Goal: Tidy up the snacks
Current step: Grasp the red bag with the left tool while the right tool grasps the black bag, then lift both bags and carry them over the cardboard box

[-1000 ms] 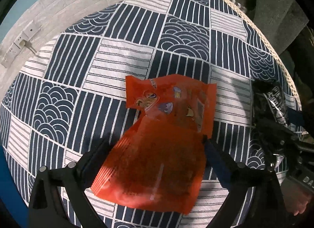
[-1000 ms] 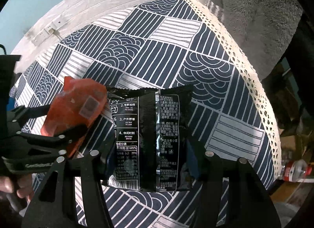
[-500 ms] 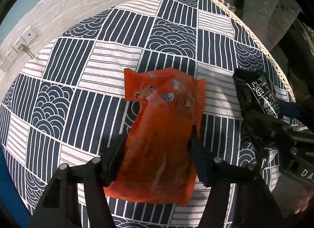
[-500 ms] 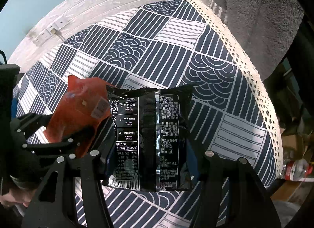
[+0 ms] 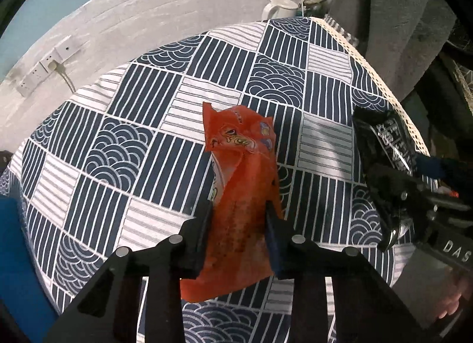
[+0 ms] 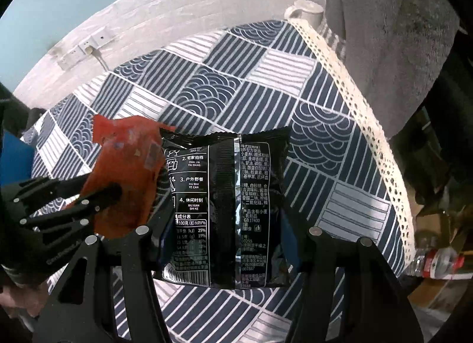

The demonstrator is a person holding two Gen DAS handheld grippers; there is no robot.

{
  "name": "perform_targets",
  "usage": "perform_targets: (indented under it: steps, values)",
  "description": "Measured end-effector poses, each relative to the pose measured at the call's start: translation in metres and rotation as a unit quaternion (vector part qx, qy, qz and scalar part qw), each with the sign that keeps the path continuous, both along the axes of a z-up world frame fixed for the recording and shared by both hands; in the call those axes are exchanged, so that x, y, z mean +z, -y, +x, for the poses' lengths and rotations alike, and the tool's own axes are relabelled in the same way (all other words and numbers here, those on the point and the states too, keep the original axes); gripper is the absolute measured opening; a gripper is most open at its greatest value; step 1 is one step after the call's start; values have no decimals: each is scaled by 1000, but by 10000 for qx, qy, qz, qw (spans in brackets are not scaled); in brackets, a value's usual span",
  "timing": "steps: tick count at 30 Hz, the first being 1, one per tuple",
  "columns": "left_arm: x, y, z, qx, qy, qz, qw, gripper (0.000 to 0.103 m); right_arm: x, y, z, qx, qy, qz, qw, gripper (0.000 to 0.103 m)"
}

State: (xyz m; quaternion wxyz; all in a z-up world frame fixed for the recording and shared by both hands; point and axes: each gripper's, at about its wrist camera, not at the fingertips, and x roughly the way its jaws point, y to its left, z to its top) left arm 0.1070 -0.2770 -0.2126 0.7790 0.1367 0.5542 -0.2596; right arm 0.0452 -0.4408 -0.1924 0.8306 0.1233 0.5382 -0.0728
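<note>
Above patterned tablecloth (image 5: pixel 153 97), downward-tilted left hand-held gripper (image 5: pixel 238 219) pinches orange packet (image 5: pixel 242 195), right hand-held gripper (image 6: pixel 224 224) black packet (image 6: pixel 224 195).

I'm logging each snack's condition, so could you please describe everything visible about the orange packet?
The orange snack packet is a thin, glossy plastic pouch with a cartoon print near its serrated top edge. It is crumpled and squeezed narrow at the middle, where the left hand-held gripper is shut on it, its jaws having just closed. It stands roughly upright, lifted above the patterned tablecloth. In the right wrist view it sits just left of the black packet, possibly overlapping its edge.
</note>
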Motion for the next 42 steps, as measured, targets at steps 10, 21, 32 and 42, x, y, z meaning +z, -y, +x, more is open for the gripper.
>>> perform_targets:
  steps: [10,21,32,42]
  values:
    - [35,-30,-11,300,431,22,9986,33,32,-29,-3,231,267,-184,9992,59]
    - [91,-93,-27,844,1005,-16,9914,33,80,-81,-4,619,673,-327,9953,59]
    - [149,-164,-46,1395,1379,-309,9801,33,130,-147,-5,1173,1093,-309,9866,59]
    - [183,-228,-64,1827,1727,-453,9668,33,159,-214,1,1688,1357,-259,9759,59]
